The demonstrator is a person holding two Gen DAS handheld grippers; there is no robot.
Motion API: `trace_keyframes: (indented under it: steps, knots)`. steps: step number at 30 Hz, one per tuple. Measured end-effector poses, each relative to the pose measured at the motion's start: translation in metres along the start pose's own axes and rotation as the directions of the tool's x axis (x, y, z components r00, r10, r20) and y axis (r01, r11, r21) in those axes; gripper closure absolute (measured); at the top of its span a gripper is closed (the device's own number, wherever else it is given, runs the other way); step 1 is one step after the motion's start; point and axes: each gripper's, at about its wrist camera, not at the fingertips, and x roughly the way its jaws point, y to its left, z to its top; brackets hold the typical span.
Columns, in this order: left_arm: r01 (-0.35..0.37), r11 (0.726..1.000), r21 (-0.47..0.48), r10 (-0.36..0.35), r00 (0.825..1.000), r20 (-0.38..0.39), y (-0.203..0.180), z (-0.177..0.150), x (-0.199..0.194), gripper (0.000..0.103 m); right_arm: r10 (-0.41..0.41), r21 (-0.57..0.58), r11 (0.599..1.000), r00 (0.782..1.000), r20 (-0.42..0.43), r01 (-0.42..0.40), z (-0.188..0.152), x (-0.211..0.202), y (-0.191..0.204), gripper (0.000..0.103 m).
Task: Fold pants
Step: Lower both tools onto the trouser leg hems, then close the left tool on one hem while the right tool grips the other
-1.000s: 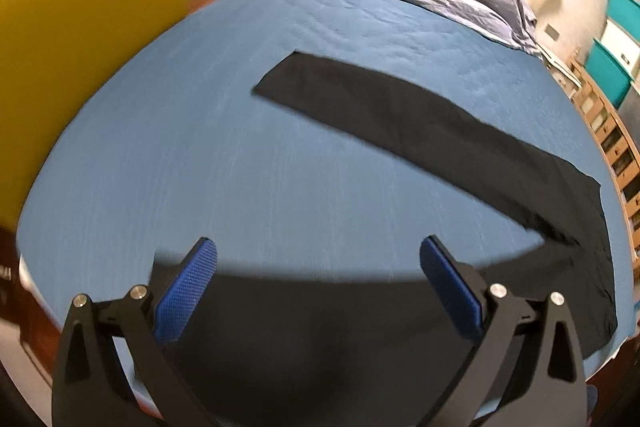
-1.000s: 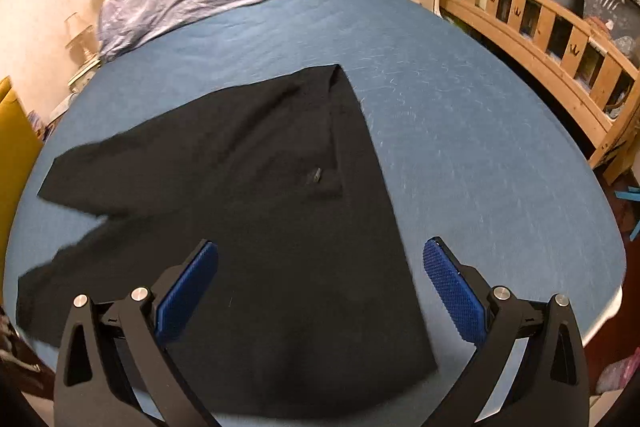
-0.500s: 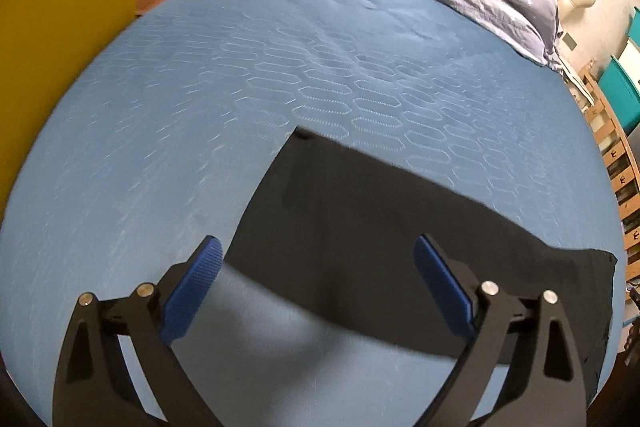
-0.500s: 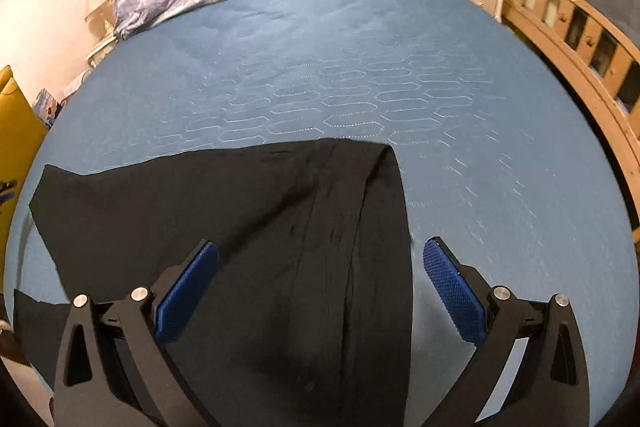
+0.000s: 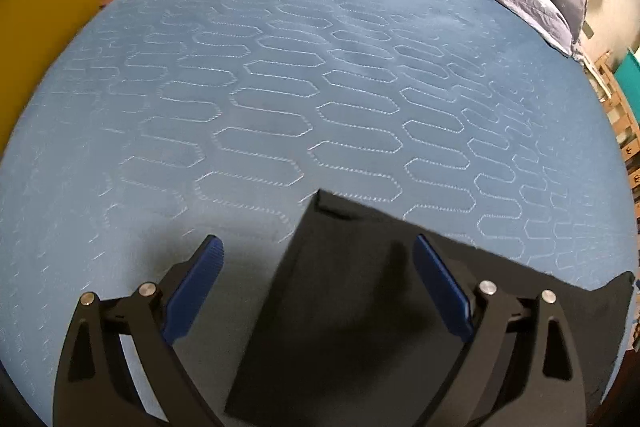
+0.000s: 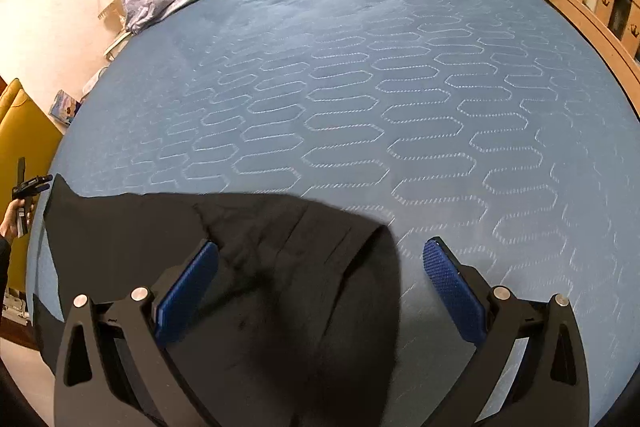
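Pants (image 5: 360, 291) lie flat on the blue bed (image 5: 280, 87), one leg end between the spread fingers of the left claw (image 5: 318, 281), the waist under the equally wide-open right claw (image 6: 320, 279). Pinching only the top layer risks a skewed fold.

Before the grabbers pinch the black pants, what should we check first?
1. Left gripper open: ok, fingers spread wide.
2. Right gripper open: ok, fingers spread wide.
3. Pants between the left fingers: ok, a leg end with its corner lies there.
4. Pants between the right fingers: ok, the wider wrinkled end lies there, its edge inside the gap.
5. Pants flat on the blue bed: not ok, creases show in the right wrist view.
6. Fingers touching the cloth: cannot tell from these views.
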Motion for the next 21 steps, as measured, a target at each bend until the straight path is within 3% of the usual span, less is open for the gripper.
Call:
trace_keyframes:
  steps: [5, 9, 11, 13, 15, 16, 17, 19, 21]
  knots:
    - [-0.008, 0.997, 0.077, 0.012, 0.999, -0.048, -0.02, 0.008, 0.027, 0.002, 0.024, 0.021, 1.0, 0.999, -0.035, -0.023, 0.017, 0.021, -0.007, 0.004]
    - [-0.025, 0.994, 0.108, 0.033, 0.997, -0.068, -0.025, 0.011, 0.032, 0.005, 0.004, -0.007, 1.0, 0.997, -0.078, -0.004, 0.026, 0.039, -0.004, 0.004]
    - [-0.03, 0.992, 0.12, 0.039, 0.996, -0.075, -0.026, 0.012, 0.032, 0.011, -0.005, -0.026, 1.0, 0.996, -0.092, 0.003, 0.029, 0.047, -0.001, 0.004]
    - [-0.022, 0.991, 0.128, 0.033, 0.996, -0.078, -0.022, 0.015, 0.029, 0.024, 0.016, -0.064, 0.998, 0.995, -0.103, -0.023, 0.029, 0.05, 0.006, 0.004]
    - [0.014, 0.992, 0.126, -0.003, 0.996, -0.089, -0.017, 0.017, 0.026, 0.054, 0.009, -0.117, 0.993, 0.991, -0.13, -0.024, 0.028, 0.053, 0.014, 0.025]
    - [0.032, 0.992, 0.124, -0.02, 0.995, -0.097, -0.014, 0.018, 0.023, 0.064, -0.03, -0.153, 0.988, 0.99, -0.138, 0.008, 0.028, 0.053, 0.019, 0.031]
    - [0.069, 0.991, 0.119, -0.056, 0.992, -0.111, -0.011, 0.017, 0.02, 0.083, -0.048, -0.17, 0.985, 0.988, -0.145, 0.023, 0.029, 0.052, 0.02, 0.052]
    - [0.094, 0.986, 0.137, -0.077, 0.989, -0.123, -0.012, 0.02, 0.015, 0.091, -0.023, -0.162, 0.987, 0.986, -0.162, -0.003, 0.032, 0.047, 0.017, 0.085]
    - [0.104, 0.984, 0.144, -0.087, 0.989, -0.121, -0.014, 0.024, 0.012, 0.094, -0.021, -0.203, 0.979, 0.984, -0.175, -0.016, 0.033, 0.041, 0.025, 0.091]
